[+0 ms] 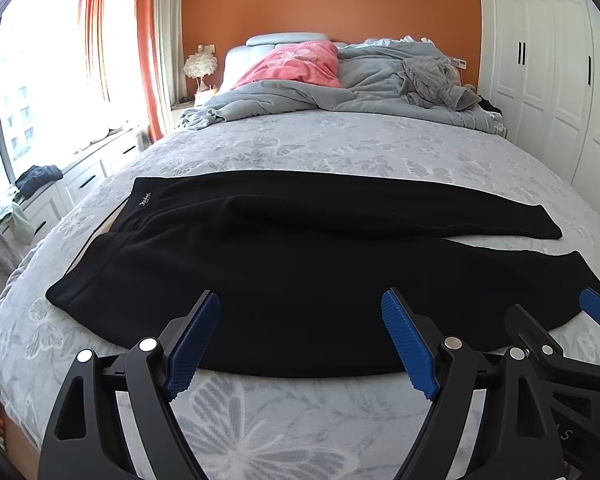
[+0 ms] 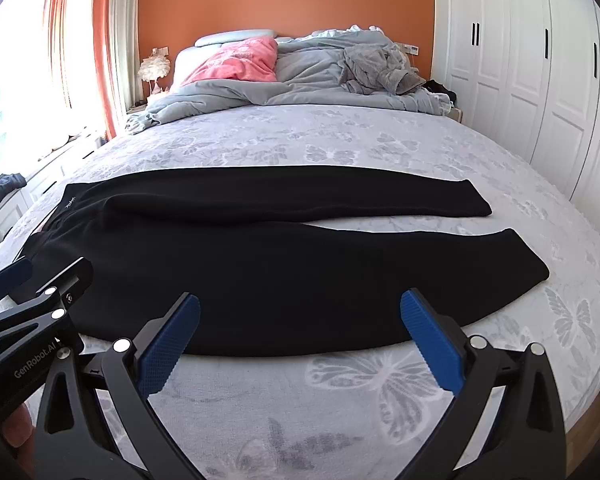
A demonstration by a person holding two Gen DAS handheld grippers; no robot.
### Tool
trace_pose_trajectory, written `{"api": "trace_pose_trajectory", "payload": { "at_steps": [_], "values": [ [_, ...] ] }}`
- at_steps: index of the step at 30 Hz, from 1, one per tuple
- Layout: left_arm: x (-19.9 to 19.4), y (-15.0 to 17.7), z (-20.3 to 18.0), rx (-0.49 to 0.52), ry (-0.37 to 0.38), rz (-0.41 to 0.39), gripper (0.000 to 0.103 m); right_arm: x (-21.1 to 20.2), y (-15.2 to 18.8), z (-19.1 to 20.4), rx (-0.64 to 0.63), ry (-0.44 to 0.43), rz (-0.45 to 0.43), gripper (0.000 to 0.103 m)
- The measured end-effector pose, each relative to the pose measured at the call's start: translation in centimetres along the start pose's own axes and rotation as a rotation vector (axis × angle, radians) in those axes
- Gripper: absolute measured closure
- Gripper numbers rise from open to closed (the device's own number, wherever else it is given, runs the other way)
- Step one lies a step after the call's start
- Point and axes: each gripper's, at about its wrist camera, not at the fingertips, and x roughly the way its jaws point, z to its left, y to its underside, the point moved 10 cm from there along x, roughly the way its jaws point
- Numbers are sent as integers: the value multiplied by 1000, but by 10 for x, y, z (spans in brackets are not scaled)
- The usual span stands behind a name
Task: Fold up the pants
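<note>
Where orange wall meets white wardrobes, black pants (image 1: 300, 264) flat on butterfly-print bed (image 1: 300, 148), both grippers' fingers (image 1: 196, 340) released.

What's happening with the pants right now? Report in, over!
Left gripper and right gripper: fingers wide open, holding nothing. Black pants flat on the bed, legs spread apart, not yet folded. Nothing on the pants. Over.

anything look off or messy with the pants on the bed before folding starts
Nothing much. The black fleece pants lie flat across the grey butterfly-print bedspread, legs slightly splayed apart at the cuffs. Only the crumpled grey duvet by the headboard looks untidy.
</note>
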Motion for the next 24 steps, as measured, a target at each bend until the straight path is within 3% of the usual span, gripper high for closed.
{"api": "trace_pose_trajectory", "payload": {
  "at_steps": [24],
  "values": [
    [4,5,-5,14,-27,1,22,1,3,2,-14,5,3,5]
  ]
}}
